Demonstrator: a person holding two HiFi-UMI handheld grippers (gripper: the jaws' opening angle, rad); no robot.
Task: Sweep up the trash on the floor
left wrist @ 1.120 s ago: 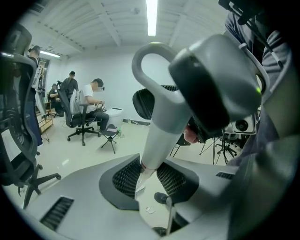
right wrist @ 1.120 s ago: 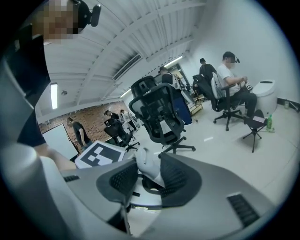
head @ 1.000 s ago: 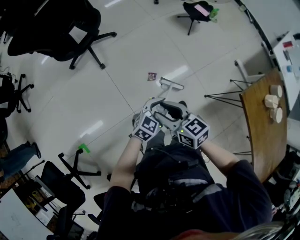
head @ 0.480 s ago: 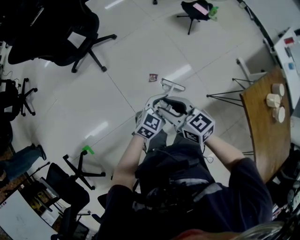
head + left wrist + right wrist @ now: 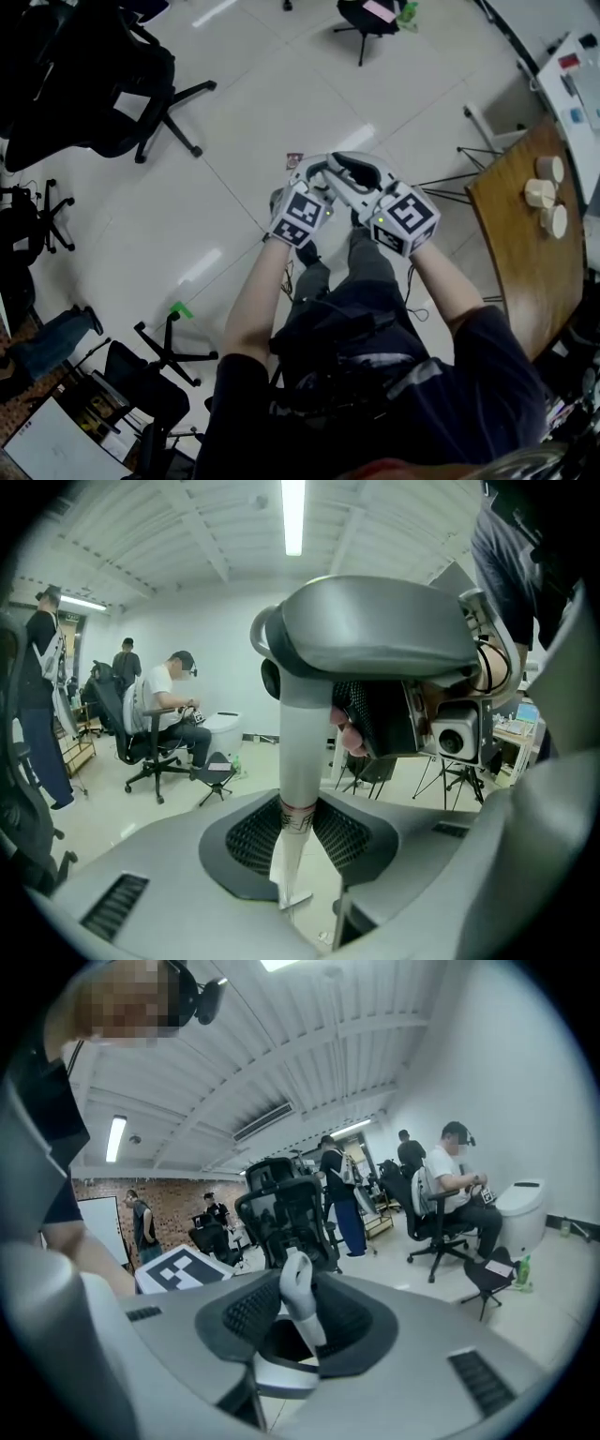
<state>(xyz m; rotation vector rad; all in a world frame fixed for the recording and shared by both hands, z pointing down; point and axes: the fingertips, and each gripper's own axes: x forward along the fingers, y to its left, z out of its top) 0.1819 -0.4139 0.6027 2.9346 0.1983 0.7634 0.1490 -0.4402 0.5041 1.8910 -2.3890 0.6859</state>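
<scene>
Two clamp the broom handle (image 5: 300, 747) — left hand-held gripper (image 5: 300, 829), right hand-held gripper (image 5: 298, 1324) just tightened; trash (image 5: 293, 157) beyond.

A small dark wrapper (image 5: 293, 157) lay flat on the pale tiled floor (image 5: 244, 112). The broom (image 5: 298, 761), a pale pole with a printed band and a narrow white head, stood nearly upright, clamped in the left gripper (image 5: 296, 841). Its rounded top sat in the right gripper (image 5: 298, 1316), whose jaws had just been closing on it.
</scene>
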